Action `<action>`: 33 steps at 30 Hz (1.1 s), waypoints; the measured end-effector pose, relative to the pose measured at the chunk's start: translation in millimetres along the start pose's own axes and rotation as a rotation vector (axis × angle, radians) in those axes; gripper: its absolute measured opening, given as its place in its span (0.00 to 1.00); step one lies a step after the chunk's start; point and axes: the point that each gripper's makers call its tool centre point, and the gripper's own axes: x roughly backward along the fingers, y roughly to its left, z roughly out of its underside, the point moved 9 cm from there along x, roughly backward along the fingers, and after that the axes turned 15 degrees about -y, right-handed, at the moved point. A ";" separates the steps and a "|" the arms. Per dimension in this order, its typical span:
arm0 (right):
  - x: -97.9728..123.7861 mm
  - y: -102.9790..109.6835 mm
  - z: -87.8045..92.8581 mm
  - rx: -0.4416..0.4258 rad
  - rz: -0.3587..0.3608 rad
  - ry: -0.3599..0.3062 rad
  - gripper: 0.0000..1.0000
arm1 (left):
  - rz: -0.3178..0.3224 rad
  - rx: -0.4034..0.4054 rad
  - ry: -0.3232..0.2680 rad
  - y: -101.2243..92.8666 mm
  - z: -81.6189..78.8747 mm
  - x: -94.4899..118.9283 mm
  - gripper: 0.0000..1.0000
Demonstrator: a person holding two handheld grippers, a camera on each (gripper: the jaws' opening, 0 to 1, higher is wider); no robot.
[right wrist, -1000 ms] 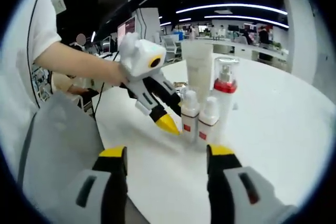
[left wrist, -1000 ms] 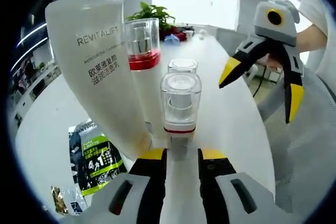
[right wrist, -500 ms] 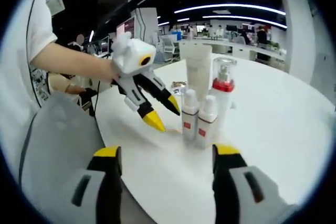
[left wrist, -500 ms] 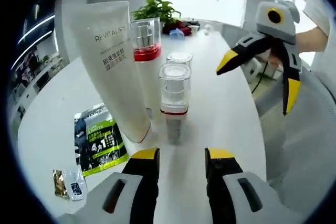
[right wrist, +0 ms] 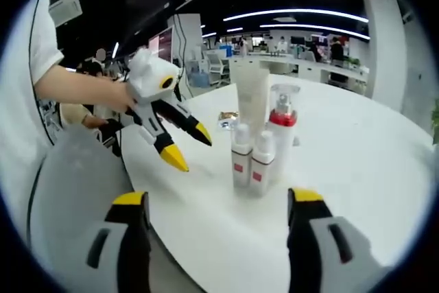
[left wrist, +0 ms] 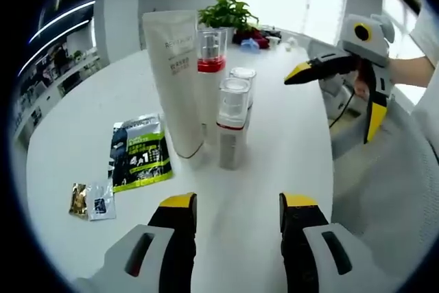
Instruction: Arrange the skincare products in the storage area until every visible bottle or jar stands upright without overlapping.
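Observation:
Four skincare products stand upright in a tight cluster on the white table (left wrist: 68, 121): a tall white tube (left wrist: 175, 80), a pump bottle with a red band (left wrist: 210, 66) and two small clear-capped bottles (left wrist: 232, 125) (left wrist: 242, 84). My left gripper (left wrist: 239, 204) is open, well short of the cluster, with nothing between its fingers. My right gripper (left wrist: 334, 101) hangs open to the right of the bottles. In the right gripper view the tube (right wrist: 252, 97), pump bottle (right wrist: 281, 128) and small bottles (right wrist: 241, 156) (right wrist: 260, 164) stand ahead of the open right gripper (right wrist: 218, 198). The left gripper (right wrist: 191, 146) is open to their left.
A green sachet (left wrist: 140, 159) and two small packets (left wrist: 92, 200) lie flat left of the cluster. A potted plant (left wrist: 226, 12) stands at the table's far end. Grey fabric (right wrist: 68, 190) lies past the table's edge. A person's arm (right wrist: 75, 87) holds the left gripper.
My left gripper has drawn back from the nearest small bottle and its jaws have spread wider. The bottle stays standing. The right gripper has also backed off slightly.

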 end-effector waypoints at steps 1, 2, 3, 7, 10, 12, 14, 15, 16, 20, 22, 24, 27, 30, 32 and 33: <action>0.9 -0.1 -0.7 -0.001 0.002 -0.002 0.84 | -0.006 0.007 0.001 -1.1 0.6 2.4 0.48; 1.6 -0.2 -1.1 0.000 0.003 -0.003 0.85 | -0.013 0.012 0.001 -2.1 1.2 4.6 0.50; 2.5 -1.1 -1.3 0.001 0.007 -0.005 0.85 | -0.023 0.018 -0.001 -3.6 1.9 8.3 0.51; 6.2 -1.0 -4.0 0.005 0.010 -0.013 0.87 | -0.053 0.043 -0.015 -7.4 3.8 18.9 0.54; 8.4 -0.5 -6.1 0.003 0.012 -0.022 0.87 | -0.081 0.063 -0.025 -10.9 5.6 28.2 0.57; 9.7 0.6 -7.5 0.000 0.012 -0.028 0.88 | -0.093 0.078 -0.031 -12.6 6.7 33.0 0.58; 10.8 1.4 -8.7 -0.002 0.012 -0.033 0.88 | -0.115 0.104 -0.031 -14.4 9.4 40.2 0.59; 11.1 1.9 -9.2 -0.005 0.011 -0.036 0.89 | -0.121 0.108 -0.033 -14.8 10.2 42.6 0.59; 11.4 2.3 -9.5 -0.007 0.011 -0.037 0.89 | -0.128 0.112 -0.037 -15.2 10.8 45.2 0.59; 13.1 3.6 -11.0 -0.005 0.010 -0.040 0.90 | -0.172 0.150 -0.057 -17.3 11.8 57.5 0.65; 14.6 4.2 -12.6 -0.012 0.012 -0.050 0.91 | -0.189 0.160 -0.070 -19.2 10.7 63.8 0.67; 15.8 3.9 -13.2 -0.015 0.016 -0.055 0.92 | -0.201 0.170 -0.078 -20.9 10.0 68.7 0.67; 17.2 4.1 -13.6 -0.017 0.019 -0.056 0.93 | -0.226 0.189 -0.096 -24.1 9.3 77.5 0.70; 19.0 5.3 -15.8 -0.022 0.014 -0.064 0.94 | -0.247 0.200 -0.109 -26.3 9.8 84.3 0.74; 19.9 5.7 -17.1 -0.025 0.014 -0.068 0.95 | -0.264 0.215 -0.119 -27.0 10.3 89.1 0.77; 20.4 6.0 -17.6 -0.026 0.014 -0.069 0.95 | -0.270 0.221 -0.126 -27.2 10.5 90.9 0.78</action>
